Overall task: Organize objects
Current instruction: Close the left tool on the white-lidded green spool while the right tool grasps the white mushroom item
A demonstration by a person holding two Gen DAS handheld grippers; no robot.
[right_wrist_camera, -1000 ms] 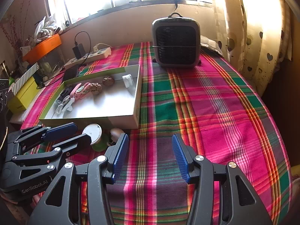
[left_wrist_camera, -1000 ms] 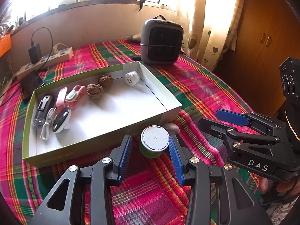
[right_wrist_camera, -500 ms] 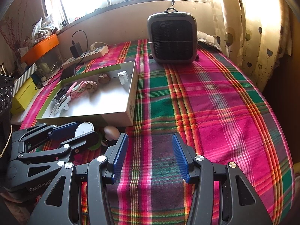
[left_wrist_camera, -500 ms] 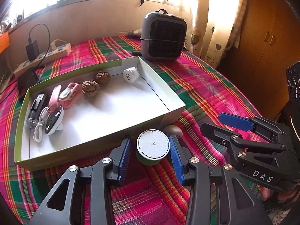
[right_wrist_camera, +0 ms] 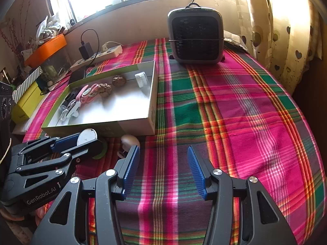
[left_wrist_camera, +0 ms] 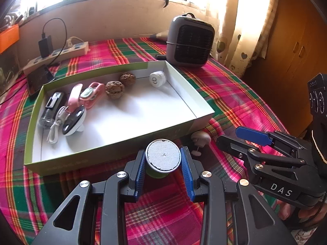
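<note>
Left claw closing on the green spool at the box's near wall

A second ago the left gripper (left_wrist_camera: 163,171) stood spread wide of the green spool (left_wrist_camera: 163,157); now its jaws are closing, pads touching the spool's sides, just outside the shallow box (left_wrist_camera: 114,153) near the plaid tablecloth's (right_wrist_camera: 235,110) front edge. The right gripper (right_wrist_camera: 163,169) has kept its half-spread gap, nothing in it. A grey heater (right_wrist_camera: 195,36) stands toward the window edge.
</note>
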